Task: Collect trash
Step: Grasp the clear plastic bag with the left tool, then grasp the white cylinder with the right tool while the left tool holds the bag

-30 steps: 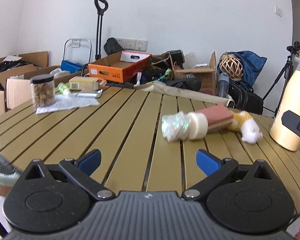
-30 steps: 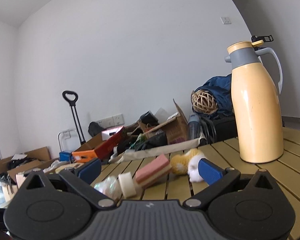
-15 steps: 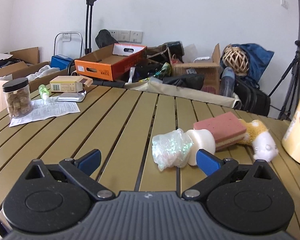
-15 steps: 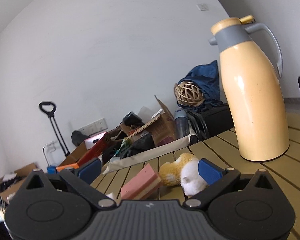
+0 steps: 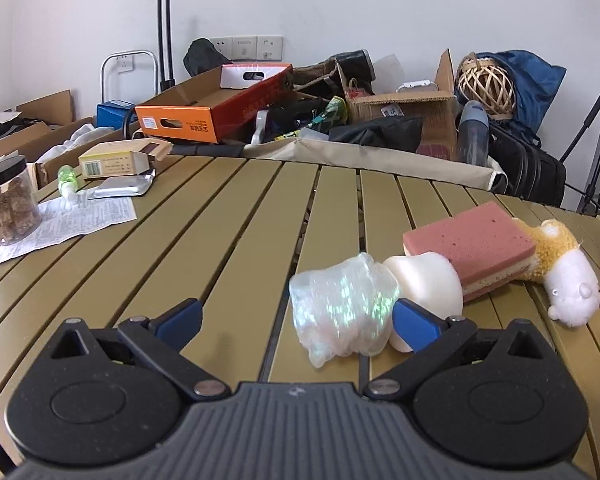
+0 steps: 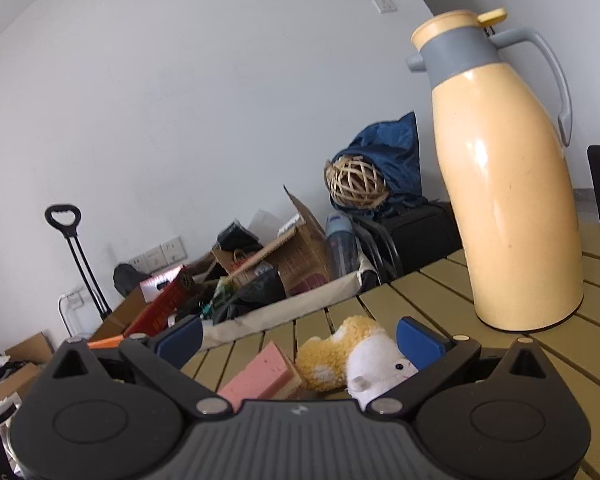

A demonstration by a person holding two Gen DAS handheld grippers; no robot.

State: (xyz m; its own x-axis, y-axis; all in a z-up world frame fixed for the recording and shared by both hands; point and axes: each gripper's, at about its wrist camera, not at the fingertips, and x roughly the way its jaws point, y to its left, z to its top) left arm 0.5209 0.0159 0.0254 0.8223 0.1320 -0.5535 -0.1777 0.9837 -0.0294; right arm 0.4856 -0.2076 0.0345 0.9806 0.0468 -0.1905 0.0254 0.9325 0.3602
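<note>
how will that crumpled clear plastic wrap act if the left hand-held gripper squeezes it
The crumpled plastic wrap looks thin and glossy, so it will probably collapse and may slip between the fingers. It seems very light, so a nudge could slide it along the slatted table or against the white roll beside it.

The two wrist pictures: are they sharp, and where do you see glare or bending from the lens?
Left wrist view: sharp, the crumpled plastic wrap glints green-white, and the table slats fan outward. Right wrist view: also sharp, a bright highlight sits on the yellow jug, which leans from fisheye distortion; dark corners frame the picture.
</note>
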